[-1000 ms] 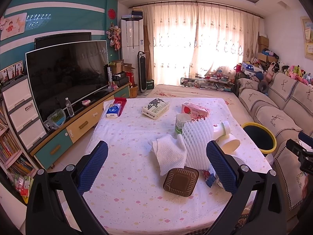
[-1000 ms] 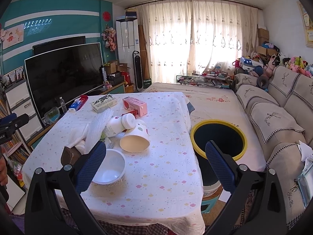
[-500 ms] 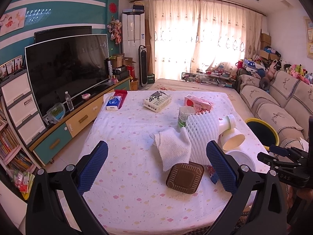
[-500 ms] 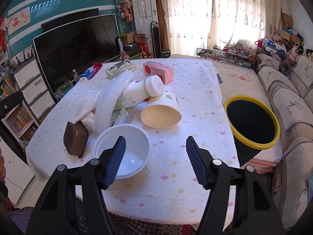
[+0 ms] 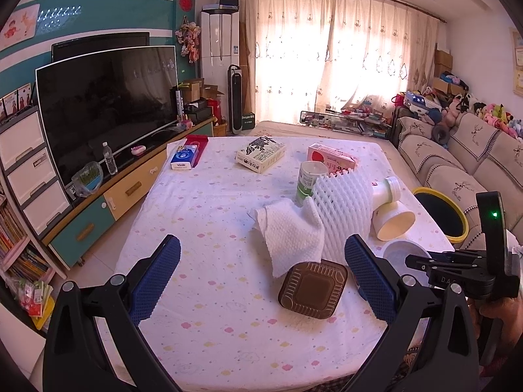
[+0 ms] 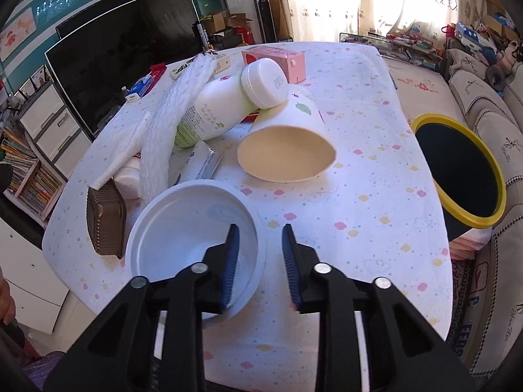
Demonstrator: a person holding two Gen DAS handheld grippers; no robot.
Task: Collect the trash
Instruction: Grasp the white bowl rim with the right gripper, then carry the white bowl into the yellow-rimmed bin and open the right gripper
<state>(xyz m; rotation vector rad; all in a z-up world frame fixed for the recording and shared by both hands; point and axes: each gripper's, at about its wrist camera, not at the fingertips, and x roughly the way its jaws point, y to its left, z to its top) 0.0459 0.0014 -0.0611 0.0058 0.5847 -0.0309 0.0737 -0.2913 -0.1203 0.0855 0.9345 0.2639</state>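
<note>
On the left, the left tool (image 5: 261, 276) hangs spread wide over the near part of the table (image 5: 202, 215), holding nothing; compared with a second ago it has sunk a little toward the brown tray (image 5: 312, 289), which lies between its fingers in the view but below them. Just beyond the tray sit the white cloth (image 5: 289, 236) and the white foam net (image 5: 343, 209), with the milk bottle (image 6: 212, 111) tipped over behind.

Further right, the big change: the right tool (image 6: 260, 261) was wide open and looking across the room a second ago; it has since tipped down at the white bowl (image 6: 193, 232) and its jaws have just been closing, one finger inside the bowl and one outside, with the rim between them (whether the pads already press the rim is hard to tell, a gap shows). So the bowl looks to be the first piece picked.

The paper cup (image 6: 287, 143) lies on its side beyond, and the yellow-rimmed bin (image 6: 457, 170) waits at the table's right edge, empty as far as its dark mouth shows.
</note>
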